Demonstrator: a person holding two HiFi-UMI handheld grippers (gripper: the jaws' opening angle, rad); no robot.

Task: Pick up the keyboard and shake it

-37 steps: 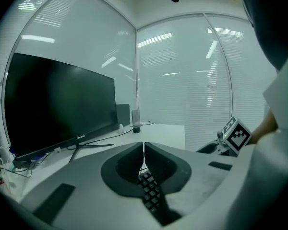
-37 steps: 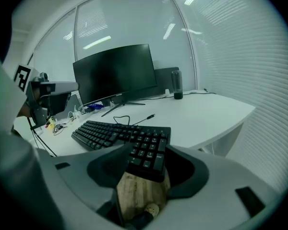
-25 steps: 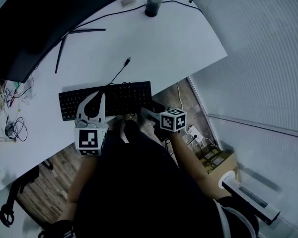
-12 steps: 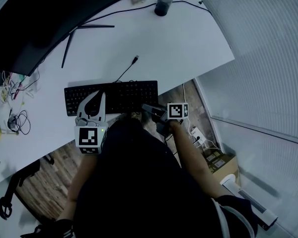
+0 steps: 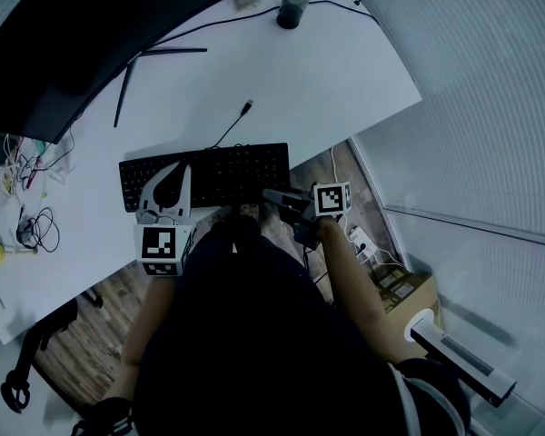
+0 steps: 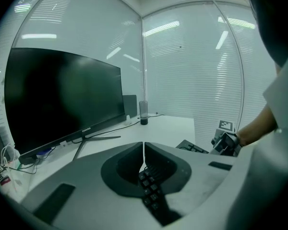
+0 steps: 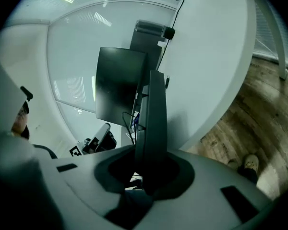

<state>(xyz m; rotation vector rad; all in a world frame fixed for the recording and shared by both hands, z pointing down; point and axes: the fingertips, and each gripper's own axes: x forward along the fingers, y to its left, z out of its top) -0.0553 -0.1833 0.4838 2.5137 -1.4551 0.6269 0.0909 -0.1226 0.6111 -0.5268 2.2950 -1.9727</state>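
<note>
A black keyboard (image 5: pixel 220 173) lies near the front edge of the white desk (image 5: pixel 327 71). My left gripper (image 5: pixel 182 173) rests over its left half. In the left gripper view its jaws (image 6: pixel 143 159) are shut tip to tip, with keys (image 6: pixel 151 191) showing just beneath them. My right gripper (image 5: pixel 278 196) is at the keyboard's right front corner. In the right gripper view the keyboard (image 7: pixel 153 114) runs edge-on as a thin dark slab into the right gripper (image 7: pixel 151 163), whose jaws have just been closing and now press on it.
A large dark monitor (image 5: pixel 54 44) on a thin stand fills the desk's back left. A dark cup (image 5: pixel 291 1) stands at the far edge, and a loose cable plug (image 5: pixel 246 107) lies behind the keyboard. Tangled wires (image 5: pixel 27 230) sit at the left. A power strip (image 5: pixel 359 242) lies on the wooden floor.
My right gripper has rolled, risen to the keyboard's right front corner and closed its jaws on that end. The left gripper stays shut over the keyboard's left half.
</note>
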